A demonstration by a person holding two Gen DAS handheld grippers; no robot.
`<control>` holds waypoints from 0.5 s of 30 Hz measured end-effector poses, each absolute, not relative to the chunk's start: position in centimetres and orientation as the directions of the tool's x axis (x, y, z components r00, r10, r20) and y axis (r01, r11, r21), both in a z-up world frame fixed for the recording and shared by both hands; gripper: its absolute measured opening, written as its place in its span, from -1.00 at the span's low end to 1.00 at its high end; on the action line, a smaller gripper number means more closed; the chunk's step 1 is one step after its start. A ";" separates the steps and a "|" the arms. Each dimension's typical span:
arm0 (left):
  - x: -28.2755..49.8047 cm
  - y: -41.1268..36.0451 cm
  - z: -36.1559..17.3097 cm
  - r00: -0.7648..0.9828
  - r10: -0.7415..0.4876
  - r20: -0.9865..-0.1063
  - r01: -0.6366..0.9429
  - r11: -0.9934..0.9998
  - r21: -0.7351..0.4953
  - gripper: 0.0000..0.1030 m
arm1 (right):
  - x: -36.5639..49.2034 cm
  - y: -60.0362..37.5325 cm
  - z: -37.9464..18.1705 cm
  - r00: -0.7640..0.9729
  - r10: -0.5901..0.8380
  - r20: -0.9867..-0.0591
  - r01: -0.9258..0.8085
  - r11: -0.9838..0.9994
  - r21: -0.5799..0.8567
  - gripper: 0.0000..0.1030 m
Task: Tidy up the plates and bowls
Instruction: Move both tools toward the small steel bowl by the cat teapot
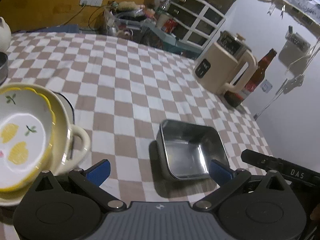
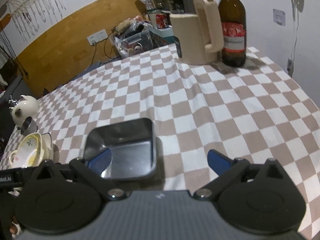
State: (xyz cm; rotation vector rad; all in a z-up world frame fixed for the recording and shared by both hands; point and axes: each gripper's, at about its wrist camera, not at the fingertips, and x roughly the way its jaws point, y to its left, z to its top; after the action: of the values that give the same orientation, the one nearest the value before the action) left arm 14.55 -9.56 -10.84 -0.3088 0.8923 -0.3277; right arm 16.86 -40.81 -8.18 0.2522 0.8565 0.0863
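In the left wrist view, we find the steel tray (image 1: 192,152) on the checked cloth (image 1: 128,80) just ahead of our left gripper (image 1: 160,172), whose jaws are spread wide and hold nothing, while the stacked ceramic bowls (image 1: 30,136) stand close at the left; we judge the bowls heavy and fragile, best taken by the rim or side handle. In the right wrist view, our right gripper (image 2: 159,160) is likewise spread and empty, its left fingertip (image 2: 100,160) over the tray (image 2: 124,150), which we judge light, stiff, slippery, and best pinched across one wall.

Tray (image 1: 192,154) right of stacked bowls (image 1: 26,132)
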 end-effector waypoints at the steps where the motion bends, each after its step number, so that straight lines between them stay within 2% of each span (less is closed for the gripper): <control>1: 14.6 -9.1 -10.7 0.585 -0.401 -0.705 0.148 0.907 -0.394 1.00 | 16.9 -40.4 -8.0 0.658 0.177 -0.732 0.021 0.967 0.253 0.99; 15: 13.1 1.9 -7.7 0.675 -0.343 -0.653 0.093 0.918 -0.387 1.00 | 18.4 -30.9 -7.2 0.660 0.214 -0.720 -0.022 0.964 0.267 0.99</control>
State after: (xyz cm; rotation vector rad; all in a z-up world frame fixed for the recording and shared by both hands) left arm 13.12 1.89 -7.66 -0.3372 0.7952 -0.2505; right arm 18.45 -30.90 -7.21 0.2443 0.8414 0.1351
